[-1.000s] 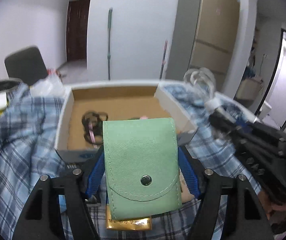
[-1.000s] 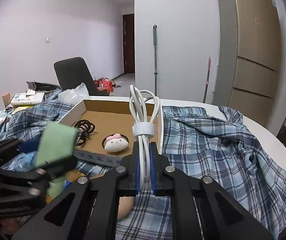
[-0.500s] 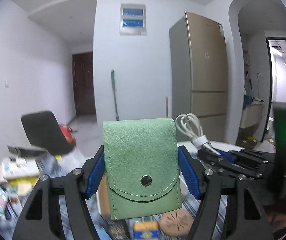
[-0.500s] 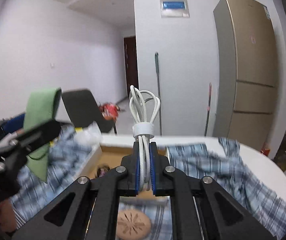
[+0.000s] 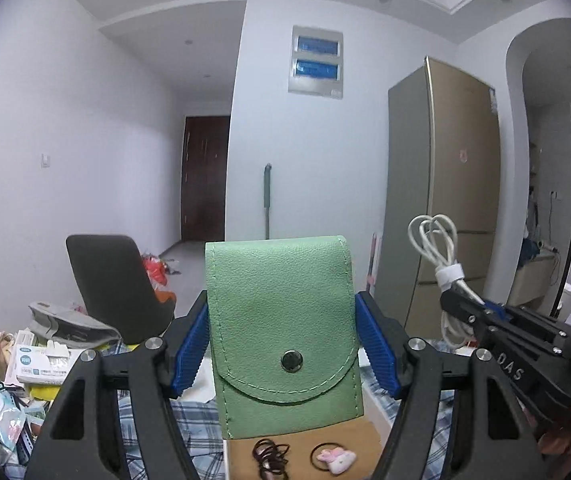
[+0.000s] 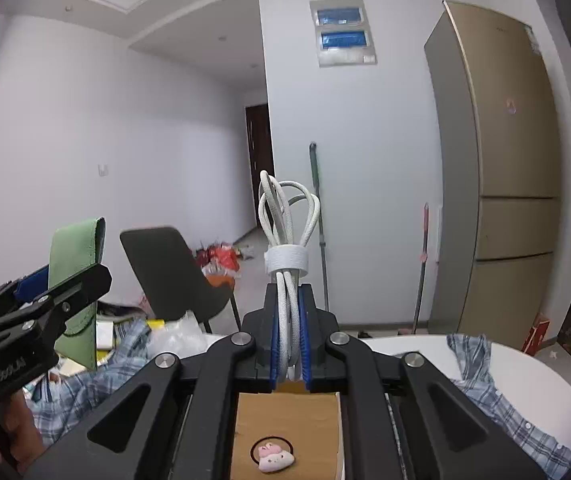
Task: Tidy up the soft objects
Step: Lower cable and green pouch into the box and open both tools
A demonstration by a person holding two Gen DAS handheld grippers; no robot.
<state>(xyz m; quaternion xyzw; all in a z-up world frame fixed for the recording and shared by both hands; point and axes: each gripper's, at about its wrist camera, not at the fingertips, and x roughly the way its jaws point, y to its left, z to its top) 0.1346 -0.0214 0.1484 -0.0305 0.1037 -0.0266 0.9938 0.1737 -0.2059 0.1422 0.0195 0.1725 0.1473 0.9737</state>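
The left gripper (image 5: 281,344) is clenched on a green pouch (image 5: 283,320), its blue pads (image 5: 191,346) pressing the pouch's two side edges. The pouch stands upright, flap side toward the camera, its snap button (image 5: 291,361) low on the flap. From the right wrist view the same pouch (image 6: 77,256) shows edge-on at the left, raised above the table.

The right gripper (image 6: 287,344) is clamped tight on a coiled white cable (image 6: 285,236); the cable stands upright between the pads, bound by a white strap (image 6: 286,261) just above the fingertips, with its loops fanning out on top. In the left wrist view the cable (image 5: 439,248) leans toward the left, beside the pouch but apart from it.

Below both grippers lies an open cardboard box (image 6: 285,420). On its floor rest a pink-and-white animal-shaped hair tie (image 6: 271,456) and, toward the box's left side, a bunch of dark hair bands (image 5: 269,454).

A blue checked cloth (image 6: 481,376) is draped over the white round table (image 6: 545,396), reaching its right edge. At the table's left edge sits a pile of packets and boxes (image 5: 25,364).

Beyond the table stands a dark chair (image 5: 113,284). Farther off are a mop handle (image 6: 317,224) leaning on the white wall, a tall gold fridge (image 6: 501,172), and a dark door (image 5: 203,178) at the end of the hallway.
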